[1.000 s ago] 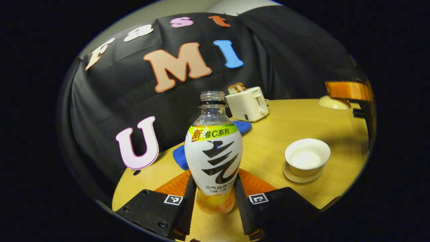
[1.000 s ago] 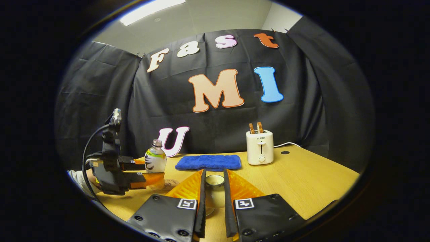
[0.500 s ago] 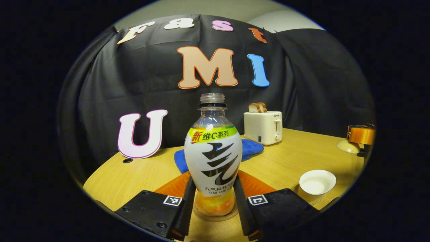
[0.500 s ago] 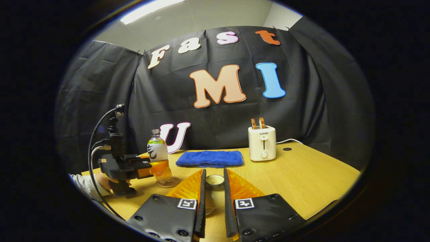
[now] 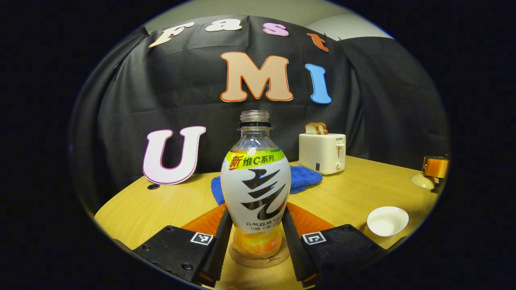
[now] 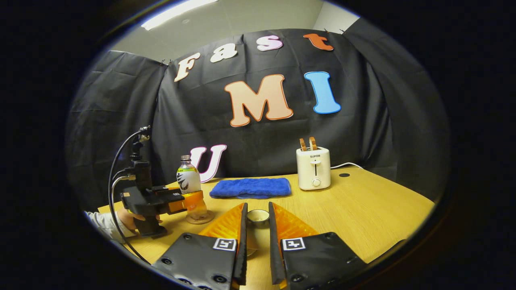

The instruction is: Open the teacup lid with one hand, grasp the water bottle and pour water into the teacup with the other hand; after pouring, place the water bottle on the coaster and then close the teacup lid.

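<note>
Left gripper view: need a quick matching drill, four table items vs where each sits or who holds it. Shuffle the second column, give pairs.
1. water bottle
2. teacup
3. teacup lid
4. bread slices

a. in the toaster slots
b. open on the table, apart from both grippers
c. on the coaster, between the left gripper fingers
d. held by the right gripper

Pairs: 1-c, 2-b, 3-d, 4-a

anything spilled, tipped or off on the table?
Nothing stands out. The water bottle stands upright on the coaster between the left gripper fingers; the teacup sits open, with no spill visible on the table.
</note>
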`<state>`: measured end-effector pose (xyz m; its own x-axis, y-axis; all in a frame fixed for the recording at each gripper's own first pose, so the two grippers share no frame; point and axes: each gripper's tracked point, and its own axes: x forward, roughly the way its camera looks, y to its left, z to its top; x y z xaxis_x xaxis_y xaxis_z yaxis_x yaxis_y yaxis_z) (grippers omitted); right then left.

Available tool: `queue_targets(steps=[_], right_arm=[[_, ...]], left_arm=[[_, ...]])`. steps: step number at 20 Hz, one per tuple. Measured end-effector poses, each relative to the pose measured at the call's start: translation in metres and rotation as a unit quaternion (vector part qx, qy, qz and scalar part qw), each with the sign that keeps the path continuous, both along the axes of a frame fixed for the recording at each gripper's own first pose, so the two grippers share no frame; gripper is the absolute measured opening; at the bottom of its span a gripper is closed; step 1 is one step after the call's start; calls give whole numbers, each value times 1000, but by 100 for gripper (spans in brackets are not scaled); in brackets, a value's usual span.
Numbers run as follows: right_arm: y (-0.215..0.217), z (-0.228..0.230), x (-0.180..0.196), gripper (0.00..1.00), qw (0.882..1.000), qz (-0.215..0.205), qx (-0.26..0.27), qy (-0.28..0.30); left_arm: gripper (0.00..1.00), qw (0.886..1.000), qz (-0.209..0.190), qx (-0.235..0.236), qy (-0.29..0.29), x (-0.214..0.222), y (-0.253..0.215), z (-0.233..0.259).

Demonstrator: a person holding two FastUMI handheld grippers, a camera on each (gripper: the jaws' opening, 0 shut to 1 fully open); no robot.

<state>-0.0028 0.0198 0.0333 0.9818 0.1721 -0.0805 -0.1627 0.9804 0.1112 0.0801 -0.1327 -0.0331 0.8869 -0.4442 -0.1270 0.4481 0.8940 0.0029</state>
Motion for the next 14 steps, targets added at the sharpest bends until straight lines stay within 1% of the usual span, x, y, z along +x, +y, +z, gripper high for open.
queue_targets(steps=[2,4,5,6,7,9,10,11,12,13,14], right_arm=[[1,-1,0,27,1000,1,1,1],[3,0,0,27,1000,3,3,1],[4,0,-1,27,1000,4,4,1],[5,1,-2,27,1000,5,4,0],[5,1,-2,29,1000,5,4,-1],[8,1,-3,29,1000,8,4,-1],[11,1,-3,29,1000,11,4,-1],[14,0,-3,27,1000,14,5,-2],[18,-2,-2,29,1000,19,5,-1],[22,-4,-2,27,1000,24,4,1],[26,-6,-1,29,1000,29,3,3]], left_arm=[[68,1000,2,11,-4,0,4,2],[69,1000,3,22,-15,-1,7,5],[75,999,4,25,-20,-2,8,6],[80,999,5,26,-24,-3,9,5],[86,999,5,26,-28,-4,9,7],[92,999,10,29,-36,-6,10,9],[92,998,15,32,-42,-6,13,10],[95,998,20,34,-46,-7,15,10],[96,998,25,35,-50,-13,16,11],[96,998,29,33,-55,-16,18,13],[96,997,32,31,-56,-21,20,13]])
